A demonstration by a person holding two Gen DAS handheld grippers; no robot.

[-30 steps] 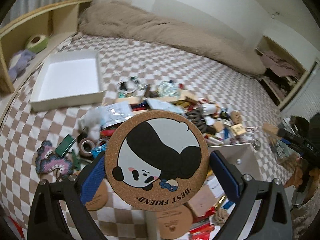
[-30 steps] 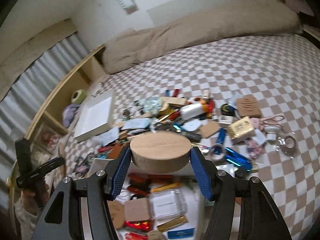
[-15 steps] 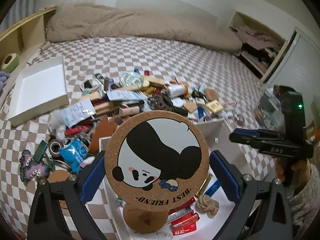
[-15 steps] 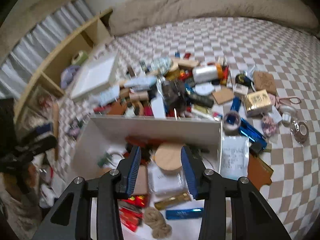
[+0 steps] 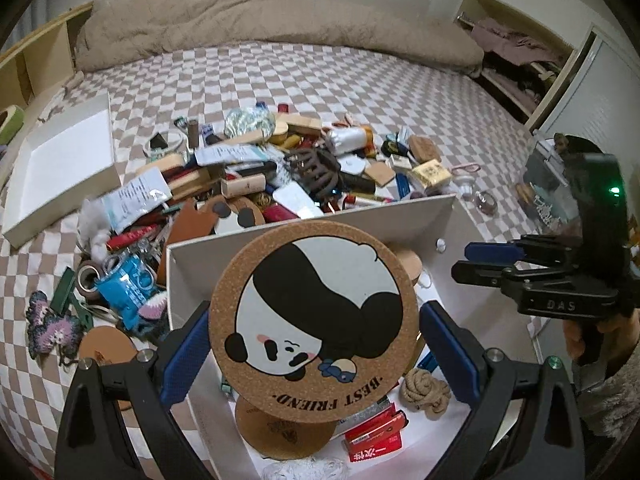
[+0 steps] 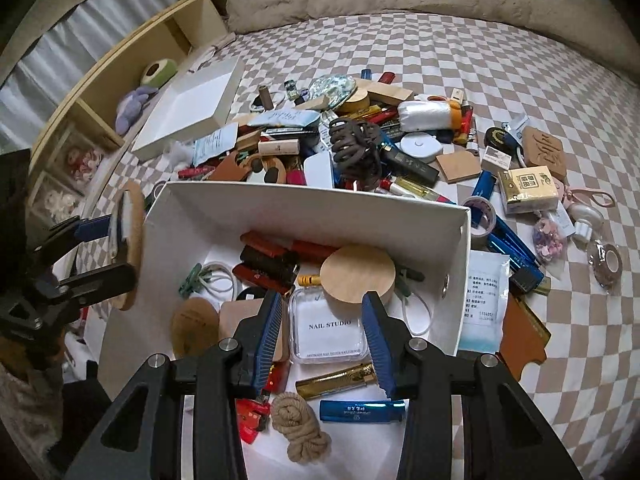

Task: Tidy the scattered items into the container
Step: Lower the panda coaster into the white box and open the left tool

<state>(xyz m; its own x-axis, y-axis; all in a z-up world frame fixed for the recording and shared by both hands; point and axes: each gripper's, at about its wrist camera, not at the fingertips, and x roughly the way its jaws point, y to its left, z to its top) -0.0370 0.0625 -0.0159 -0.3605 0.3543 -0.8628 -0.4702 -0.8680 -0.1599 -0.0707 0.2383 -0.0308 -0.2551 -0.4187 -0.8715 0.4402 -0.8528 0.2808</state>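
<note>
Cork coaster (image 5: pixel 314 316) in left claw (image 5: pixel 314 354) above white box's rim (image 5: pixel 280 236), right claw (image 6: pixel 322 332) empty inside

From where I stand, the panda coaster (image 5: pixel 314 316) hides most of the white box's (image 5: pixel 408 216) floor in the left wrist view, a cork disc (image 5: pixel 280 426) at six o'clock peeks half out beneath it, and the small print on the receipt (image 6: pixel 482 300) stays unreadable.

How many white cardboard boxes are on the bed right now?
2. A deep white cardboard box, part-filled, nearest the cameras; a shallow empty white cardboard box beyond the clutter pile, by the wooden shelf. The pile could hide more.
</note>
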